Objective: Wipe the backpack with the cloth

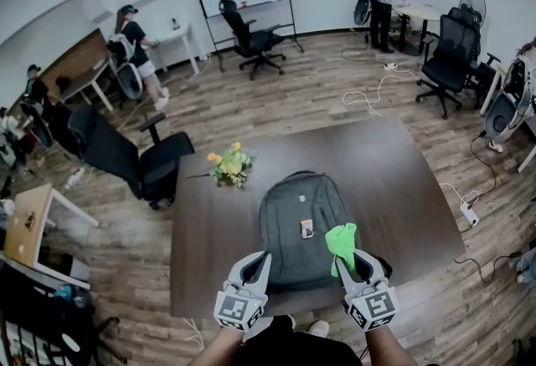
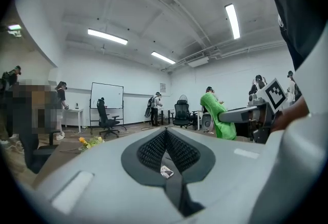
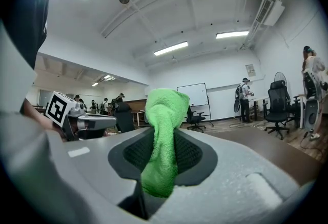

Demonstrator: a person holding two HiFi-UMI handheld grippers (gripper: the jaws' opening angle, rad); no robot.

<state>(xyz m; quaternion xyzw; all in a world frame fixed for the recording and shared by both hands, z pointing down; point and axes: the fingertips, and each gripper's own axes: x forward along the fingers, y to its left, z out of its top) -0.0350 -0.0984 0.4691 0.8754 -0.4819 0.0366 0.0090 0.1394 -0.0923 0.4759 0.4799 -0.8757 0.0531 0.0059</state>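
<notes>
Our right gripper (image 1: 353,262) pinches the green cloth (image 1: 342,239) in its fingers, above the backpack (image 1: 293,222) at the surface's (image 1: 394,180) near edge; left gripper (image 1: 251,262) fingers pressed together.

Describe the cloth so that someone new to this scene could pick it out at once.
On the dark wooden table a grey backpack lies flat, near the person's edge. At its right side the right gripper holds the cloth pinched in its jaws. It is the only bright green thing there, bunched and standing up, unlike the yellow flowers farther left.
</notes>
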